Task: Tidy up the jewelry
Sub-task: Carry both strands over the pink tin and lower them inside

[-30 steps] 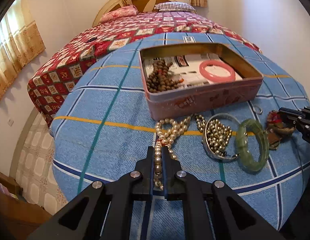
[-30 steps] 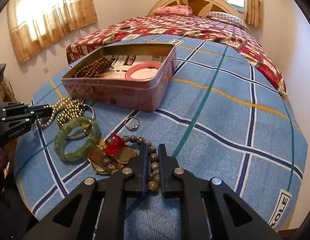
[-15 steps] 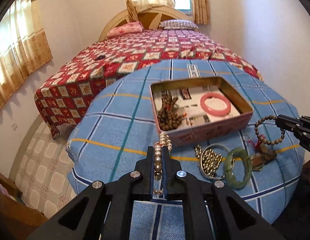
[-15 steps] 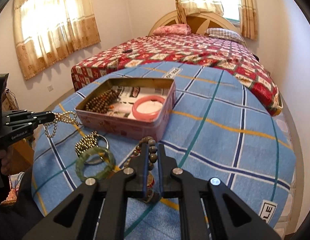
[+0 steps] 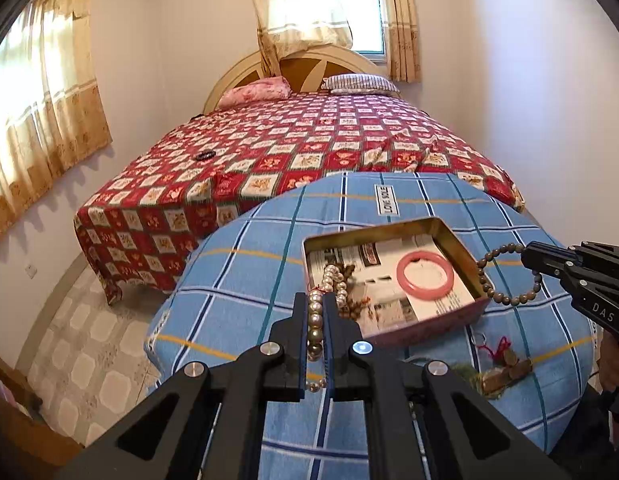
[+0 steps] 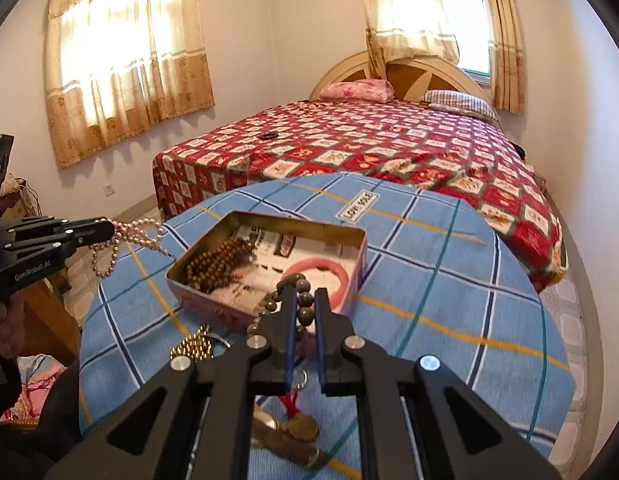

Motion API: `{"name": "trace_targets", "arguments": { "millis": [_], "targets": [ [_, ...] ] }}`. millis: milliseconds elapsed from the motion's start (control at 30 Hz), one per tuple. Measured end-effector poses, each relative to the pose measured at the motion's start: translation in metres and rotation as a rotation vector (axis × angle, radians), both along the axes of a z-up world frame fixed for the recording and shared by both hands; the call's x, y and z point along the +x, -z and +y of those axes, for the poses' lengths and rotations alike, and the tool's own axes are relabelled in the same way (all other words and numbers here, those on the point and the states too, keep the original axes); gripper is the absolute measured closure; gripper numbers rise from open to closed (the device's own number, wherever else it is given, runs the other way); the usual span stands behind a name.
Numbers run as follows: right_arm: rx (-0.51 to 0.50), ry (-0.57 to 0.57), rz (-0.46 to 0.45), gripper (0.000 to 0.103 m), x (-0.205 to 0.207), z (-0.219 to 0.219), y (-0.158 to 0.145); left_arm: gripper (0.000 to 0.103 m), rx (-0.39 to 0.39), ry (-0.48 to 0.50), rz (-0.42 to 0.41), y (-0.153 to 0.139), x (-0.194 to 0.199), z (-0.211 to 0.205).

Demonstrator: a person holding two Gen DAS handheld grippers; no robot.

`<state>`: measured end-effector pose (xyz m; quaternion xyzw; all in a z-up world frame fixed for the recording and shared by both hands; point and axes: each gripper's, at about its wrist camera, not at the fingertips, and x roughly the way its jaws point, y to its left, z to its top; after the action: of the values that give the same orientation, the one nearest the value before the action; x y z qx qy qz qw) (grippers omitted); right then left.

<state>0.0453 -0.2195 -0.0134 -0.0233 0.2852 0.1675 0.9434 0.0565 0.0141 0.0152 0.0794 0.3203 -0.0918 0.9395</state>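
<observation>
Left gripper (image 5: 317, 312) fingers pinch the pearl necklace (image 5: 315, 320), right gripper (image 6: 305, 306) fingers pinch the brown bead bracelet (image 5: 505, 276); both strands hang clear of the tabletop (image 5: 245, 280) beside the open tin (image 5: 389, 232), probably for dropping in.

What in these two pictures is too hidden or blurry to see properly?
- Green bangle: left wrist view, mostly behind the left claw.
- Coin charm: right wrist view, blurred, partly behind the right claw.
- Paper lining the tin: print too small.
</observation>
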Motion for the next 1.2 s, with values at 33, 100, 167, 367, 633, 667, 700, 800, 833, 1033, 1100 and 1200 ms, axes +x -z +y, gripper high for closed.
{"name": "trace_targets", "arguments": {
  "millis": [33,100,167,367,633,667,700,800,833,1033,1100,1200],
  "targets": [
    [0.002,-0.002,-0.002,0.092,0.004,0.001,-0.001,0.097,0.004,0.002,-0.004,-0.001,0.004,-0.002],
    [0.008,-0.007,-0.002,0.092,0.009,0.002,-0.003,0.097,0.008,0.002,-0.007,-0.002,0.01,-0.004],
    [0.008,-0.011,-0.005,0.092,0.015,0.004,-0.005,0.097,0.017,0.006,-0.007,-0.002,0.018,-0.007],
    [-0.006,-0.019,-0.012,0.092,0.032,0.012,-0.01,0.097,0.047,0.009,0.002,0.005,0.041,-0.018],
    [-0.026,-0.013,0.013,0.092,0.054,0.02,-0.001,0.097,0.069,-0.006,0.038,0.024,0.066,-0.026],
    [-0.029,-0.012,0.018,0.092,0.057,0.02,0.001,0.097,0.07,-0.006,0.04,0.026,0.067,-0.026],
    [-0.032,-0.012,0.021,0.092,0.059,0.021,0.002,0.097,0.073,-0.008,0.042,0.028,0.069,-0.027],
    [-0.042,-0.01,0.034,0.092,0.065,0.023,0.007,0.097,0.077,-0.012,0.054,0.033,0.075,-0.027],
    [-0.045,-0.01,0.039,0.092,0.066,0.023,0.008,0.097,0.08,-0.012,0.056,0.034,0.076,-0.028],
    [-0.06,-0.008,0.062,0.092,0.074,0.025,0.016,0.097,0.086,-0.005,0.064,0.039,0.078,-0.032],
    [-0.065,-0.008,0.067,0.092,0.075,0.025,0.019,0.097,0.087,-0.005,0.067,0.041,0.08,-0.032],
    [-0.065,-0.005,0.075,0.092,0.077,0.025,0.021,0.097,0.091,-0.004,0.071,0.042,0.082,-0.033]
  ]
}}
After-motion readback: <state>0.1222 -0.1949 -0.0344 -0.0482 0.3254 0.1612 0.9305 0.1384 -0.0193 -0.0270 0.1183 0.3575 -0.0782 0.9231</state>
